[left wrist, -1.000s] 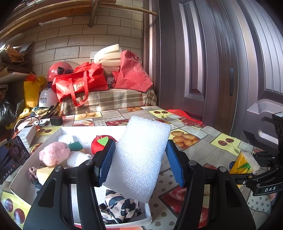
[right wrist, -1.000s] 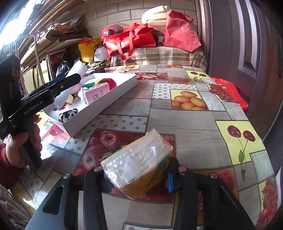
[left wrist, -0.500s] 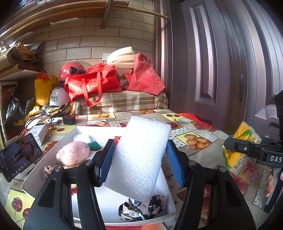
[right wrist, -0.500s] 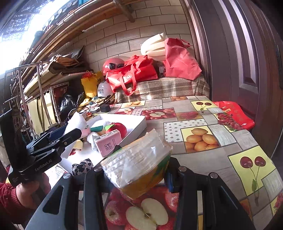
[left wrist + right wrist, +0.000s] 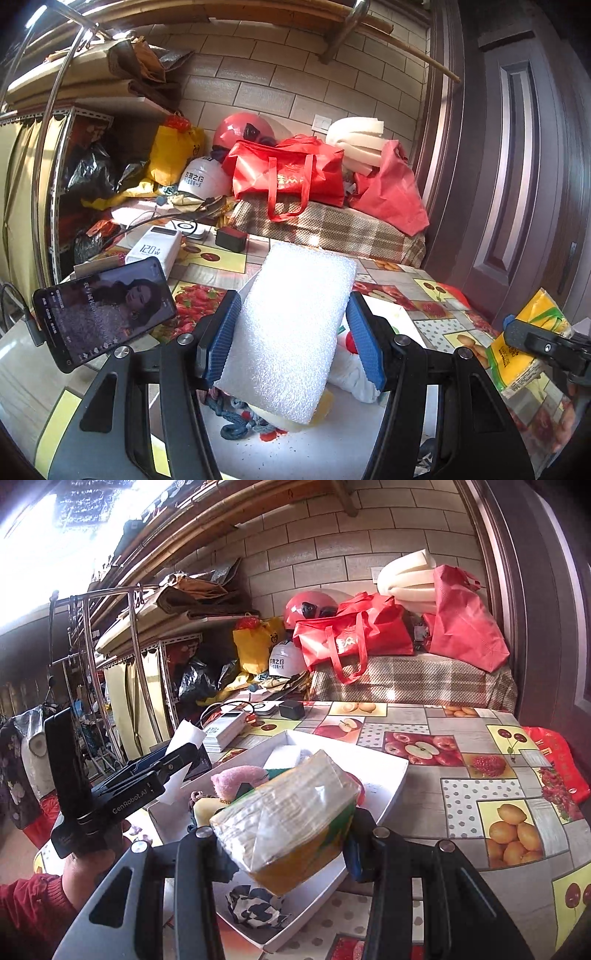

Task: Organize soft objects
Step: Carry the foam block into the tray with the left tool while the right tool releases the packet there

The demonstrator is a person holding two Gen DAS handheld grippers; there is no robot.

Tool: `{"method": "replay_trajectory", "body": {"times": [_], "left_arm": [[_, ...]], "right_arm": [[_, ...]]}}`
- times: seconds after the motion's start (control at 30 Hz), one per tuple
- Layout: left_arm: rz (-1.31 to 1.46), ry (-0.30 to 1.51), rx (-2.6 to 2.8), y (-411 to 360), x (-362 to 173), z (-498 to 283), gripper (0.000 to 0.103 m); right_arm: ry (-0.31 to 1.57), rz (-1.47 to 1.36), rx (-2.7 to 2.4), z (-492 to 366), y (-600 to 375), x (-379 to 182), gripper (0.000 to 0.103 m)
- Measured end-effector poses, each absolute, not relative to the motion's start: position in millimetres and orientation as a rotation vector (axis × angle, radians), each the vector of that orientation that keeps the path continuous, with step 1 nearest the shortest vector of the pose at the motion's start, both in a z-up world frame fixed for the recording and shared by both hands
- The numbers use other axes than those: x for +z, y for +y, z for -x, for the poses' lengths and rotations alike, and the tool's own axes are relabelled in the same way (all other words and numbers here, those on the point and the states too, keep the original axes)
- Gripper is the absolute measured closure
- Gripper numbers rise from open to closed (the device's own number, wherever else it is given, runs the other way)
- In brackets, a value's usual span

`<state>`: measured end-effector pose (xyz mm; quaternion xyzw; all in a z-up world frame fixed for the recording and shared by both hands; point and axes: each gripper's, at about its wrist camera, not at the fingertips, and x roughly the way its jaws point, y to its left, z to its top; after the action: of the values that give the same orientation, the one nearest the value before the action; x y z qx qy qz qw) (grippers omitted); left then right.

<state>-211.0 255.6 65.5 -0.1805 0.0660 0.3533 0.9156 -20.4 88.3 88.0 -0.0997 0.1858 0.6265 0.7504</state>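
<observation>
My left gripper (image 5: 293, 345) is shut on a white foam pad (image 5: 291, 332), held over the white tray (image 5: 332, 446). Under the pad lie a yellow sponge, a grey-blue knitted piece (image 5: 236, 417) and a white cloth (image 5: 351, 373). My right gripper (image 5: 284, 830) is shut on a yellow pack of tissues (image 5: 288, 819), raised above the white tray (image 5: 391, 786). That tray holds a pink plush (image 5: 236, 779) and a black-and-white patterned cloth (image 5: 255, 904). The tissue pack (image 5: 524, 347) shows at the right of the left wrist view, the left gripper (image 5: 177, 764) at the left of the right wrist view.
A phone (image 5: 103, 310) stands propped left of the tray, with a white power bank (image 5: 155, 251) and a black charger (image 5: 231, 238) behind. Red bags (image 5: 351, 635), helmets and foam rolls pile on the plaid bench at the back. A door (image 5: 517, 184) flanks the right.
Both grippers have swung left across the table, each keeping its load. The tissue pack rose off the tablecloth and now hangs over the tray. The foam pad moved towards the tray's left end.
</observation>
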Motion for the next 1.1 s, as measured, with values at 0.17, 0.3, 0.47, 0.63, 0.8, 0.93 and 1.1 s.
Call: {"method": "replay_trajectory", "body": {"times": [0.17,0.3,0.47,0.63,0.8,0.93,1.1], "left_arm": [[0.372,0.191,0.732,255,61,200,0.043],[0.374,0.208,0.786,258,59,200,0.018],[0.387,0.223,0.839,262,57,203,0.002],[0.379,0.230,0.832,259,56,201,0.000],[0.355,0.244,0.839,257,56,199,0.000],[0.341,0.247,0.822,252,56,197,0.000],[0.296,0.260,0.759,233,57,188,0.000]], "right_arm": [[0.497,0.309,1.402,31,129,70,0.060],[0.522,0.377,1.394,39,156,57,0.048],[0.438,0.346,1.338,44,151,58,0.002],[0.386,0.330,1.291,43,137,59,0.000],[0.306,0.258,1.235,38,113,72,0.000],[0.202,0.212,1.107,35,76,80,0.000],[0.201,0.202,0.955,16,32,72,0.000]]}}
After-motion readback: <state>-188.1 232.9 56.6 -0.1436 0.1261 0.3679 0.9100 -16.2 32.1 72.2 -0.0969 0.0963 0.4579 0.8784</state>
